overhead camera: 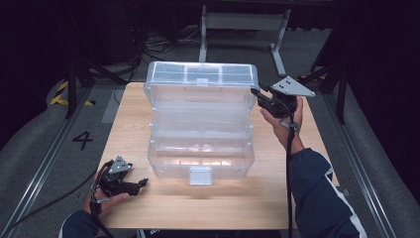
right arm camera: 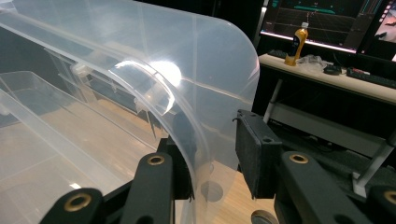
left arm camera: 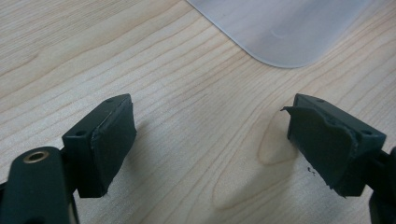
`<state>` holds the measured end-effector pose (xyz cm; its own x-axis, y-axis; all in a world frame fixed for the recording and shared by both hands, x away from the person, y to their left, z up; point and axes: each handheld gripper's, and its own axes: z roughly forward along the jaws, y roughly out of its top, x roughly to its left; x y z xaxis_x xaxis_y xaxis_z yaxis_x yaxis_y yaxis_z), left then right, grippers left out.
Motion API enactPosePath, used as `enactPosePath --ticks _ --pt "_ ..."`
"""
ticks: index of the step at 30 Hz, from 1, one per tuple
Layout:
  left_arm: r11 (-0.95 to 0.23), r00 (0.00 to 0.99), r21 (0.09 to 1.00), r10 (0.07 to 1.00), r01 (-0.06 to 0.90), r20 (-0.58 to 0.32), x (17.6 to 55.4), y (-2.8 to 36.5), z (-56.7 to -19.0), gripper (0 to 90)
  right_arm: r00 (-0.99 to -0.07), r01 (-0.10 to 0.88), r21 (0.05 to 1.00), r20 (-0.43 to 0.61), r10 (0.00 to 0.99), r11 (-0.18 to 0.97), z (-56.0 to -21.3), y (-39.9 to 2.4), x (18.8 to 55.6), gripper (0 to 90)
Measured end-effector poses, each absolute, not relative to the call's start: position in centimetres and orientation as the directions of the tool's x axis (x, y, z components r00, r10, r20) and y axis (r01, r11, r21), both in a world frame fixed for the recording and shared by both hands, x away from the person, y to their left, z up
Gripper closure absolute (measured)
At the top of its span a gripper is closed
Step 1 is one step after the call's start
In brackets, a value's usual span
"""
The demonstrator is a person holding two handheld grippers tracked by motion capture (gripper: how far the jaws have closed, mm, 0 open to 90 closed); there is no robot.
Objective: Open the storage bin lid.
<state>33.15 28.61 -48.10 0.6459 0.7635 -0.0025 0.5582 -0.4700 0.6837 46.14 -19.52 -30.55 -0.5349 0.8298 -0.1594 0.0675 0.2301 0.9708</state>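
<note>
Left gripper (overhead camera: pixel 143 182) sits closest, low over the wooden table (overhead camera: pixel 129 124), jaws spread wide with nothing but bare wood between the pads (left arm camera: pixel 112 140). One clear plastic box (overhead camera: pixel 200 148) ahead of it and off to one side; a rounded corner of frosted plastic (left arm camera: pixel 280 28) shows just beyond its jaw tips, apart from them, not touching. Box is translucent, colourless, rounded corners, opened up in stepped tiers: one deep base nearest the person with a white latch (overhead camera: pixel 200 174) on its front wall, what looks like two tray tiers stepping back above it (hard to count through clear plastic), and one lid (overhead camera: pixel 200 74) standing up at the rear, its inside split into three compartments. Right gripper (overhead camera: pixel 257 94) is up at the lid's right edge, jaws straddling the curved lid wall (right arm camera: pixel 205 93): one pad behind the plastic, the other (right arm camera: pixel 254 154) on the outer side with a visible gap to the wall. So narrowed around the edge; can't tell whether it actually pinches. Count: one box, one latch, two grippers, one table.
</note>
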Motion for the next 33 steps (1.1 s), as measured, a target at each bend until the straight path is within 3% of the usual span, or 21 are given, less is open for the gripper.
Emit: enactPosePath --ticks 33 --pt "-0.470 0.649 0.680 0.761 0.563 -0.010 33.2 28.5 -48.1 15.4 -0.424 0.089 0.961 -0.201 0.883 0.262 -29.7 -18.1 49.9 80.7"
